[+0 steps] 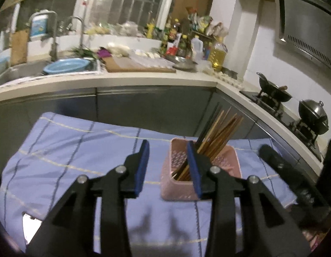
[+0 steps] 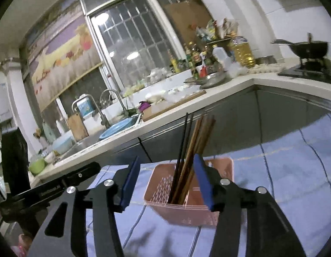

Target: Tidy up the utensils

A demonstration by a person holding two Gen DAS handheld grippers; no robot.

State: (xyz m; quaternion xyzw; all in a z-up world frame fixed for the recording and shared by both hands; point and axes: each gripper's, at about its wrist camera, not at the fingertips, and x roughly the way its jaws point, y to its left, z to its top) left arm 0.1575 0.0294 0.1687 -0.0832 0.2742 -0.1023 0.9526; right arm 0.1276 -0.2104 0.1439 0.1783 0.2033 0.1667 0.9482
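The left gripper (image 1: pixel 168 150) is hanging over a blue checked cloth (image 1: pixel 69 150) with its blue-padded fingers (image 1: pixel 144 162) standing apart and nothing between them. A pink basket (image 1: pixel 229 160) is sitting on the cloth just behind and beside the right-hand finger of this gripper, which is covering part of the basket's near wall. A bundle of chopsticks (image 1: pixel 221 128) is standing in the basket, leaning away up and to the right, past the tip of that finger.

The right gripper (image 2: pixel 166 171) is also hovering above the cloth (image 2: pixel 294 171), its fingers (image 2: pixel 131 180) spread wide and gripping nothing. The basket (image 2: pixel 157 194) is lying ahead of and partly between these fingers, with the right-hand finger overlapping its right side. The chopsticks (image 2: pixel 191 145) are rising from it in the gap, nearer the right-hand finger; whether they are touching the pad I cannot tell. The other gripper's black body is showing off to the left.
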